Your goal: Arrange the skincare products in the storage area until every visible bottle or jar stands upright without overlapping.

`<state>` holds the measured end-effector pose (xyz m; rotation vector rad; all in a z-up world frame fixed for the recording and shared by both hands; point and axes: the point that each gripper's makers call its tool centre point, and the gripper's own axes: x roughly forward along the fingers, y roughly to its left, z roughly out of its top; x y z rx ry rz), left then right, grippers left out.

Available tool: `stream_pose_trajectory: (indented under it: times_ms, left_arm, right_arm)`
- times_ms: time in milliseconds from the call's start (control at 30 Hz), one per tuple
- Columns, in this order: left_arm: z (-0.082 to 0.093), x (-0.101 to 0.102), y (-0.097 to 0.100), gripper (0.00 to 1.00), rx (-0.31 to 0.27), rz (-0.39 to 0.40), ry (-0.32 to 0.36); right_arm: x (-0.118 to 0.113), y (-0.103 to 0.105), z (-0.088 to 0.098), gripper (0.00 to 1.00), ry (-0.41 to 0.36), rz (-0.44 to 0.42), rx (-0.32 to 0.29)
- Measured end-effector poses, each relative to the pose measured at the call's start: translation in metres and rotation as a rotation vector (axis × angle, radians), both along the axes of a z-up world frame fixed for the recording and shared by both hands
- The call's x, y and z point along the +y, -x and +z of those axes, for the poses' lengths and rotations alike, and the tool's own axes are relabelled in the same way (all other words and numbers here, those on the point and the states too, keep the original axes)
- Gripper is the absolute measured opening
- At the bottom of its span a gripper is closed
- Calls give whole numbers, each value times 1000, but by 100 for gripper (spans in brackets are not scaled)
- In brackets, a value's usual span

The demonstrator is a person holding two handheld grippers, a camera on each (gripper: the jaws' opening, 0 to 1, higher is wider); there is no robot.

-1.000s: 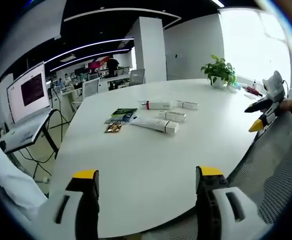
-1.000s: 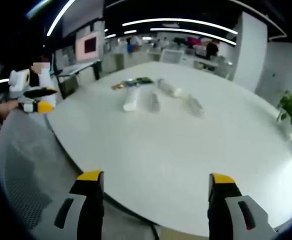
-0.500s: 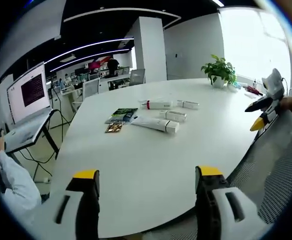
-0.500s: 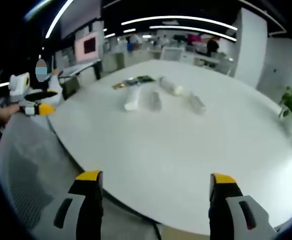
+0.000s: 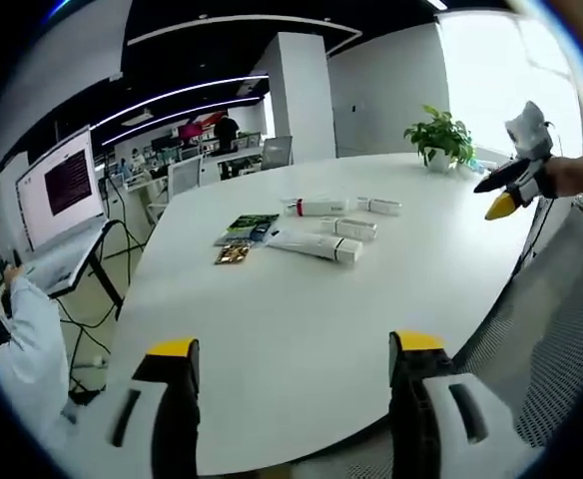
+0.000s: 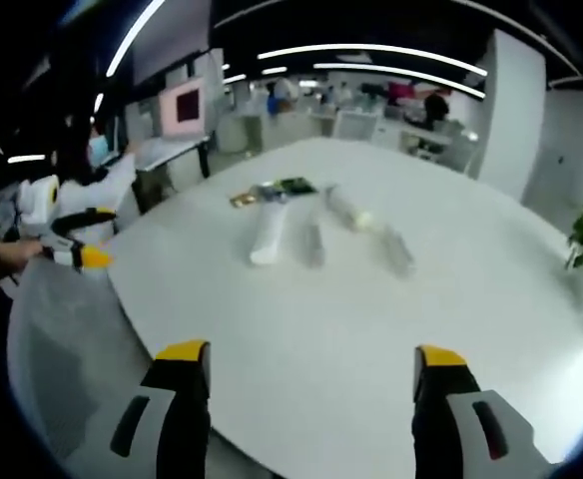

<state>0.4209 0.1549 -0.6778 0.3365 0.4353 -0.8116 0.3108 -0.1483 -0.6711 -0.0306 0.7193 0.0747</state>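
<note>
**Both grippers are hovering at the near edge, with the skincare tubes lying flat well beyond the jaws.**

We are viewing the white surface (image 5: 301,329) along the left gripper (image 5: 287,349) and the right gripper (image 6: 306,354); both sets of jaws are standing wide apart and gripping nothing. The skincare tubes (image 5: 336,225) are lying on their sides near mid-surface, well ahead of both, their long axes running roughly across the left gripper view and away from us in the right gripper view, where the large tube (image 6: 268,238) is nearest. We judge neither hand clearly closer. Blur is hiding labels and caps; the packets (image 5: 240,238) beside them are hard to identify.
</note>
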Motion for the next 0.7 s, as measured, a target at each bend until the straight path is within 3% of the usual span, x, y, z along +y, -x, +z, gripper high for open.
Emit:
stream_pose_trajectory:
  times_ms: [67,433,533,700]
  left_arm:
    - [-2,1,-2,73,-13,-12,-25]
    - [-1,0,0,68,-2,-14,-6]
    - [2,3,-3,70,-17,10,2]
    - [1,4,-4,71,-9,15,6]
  right_arm:
    - [3,-10,1,87,-8,11,-3]
    - [19,-41,-3,81,-27,72,20]
    - [35,-54,1,86,-123,86,-11]
    - [41,-67,-4,83,-81,117,18]
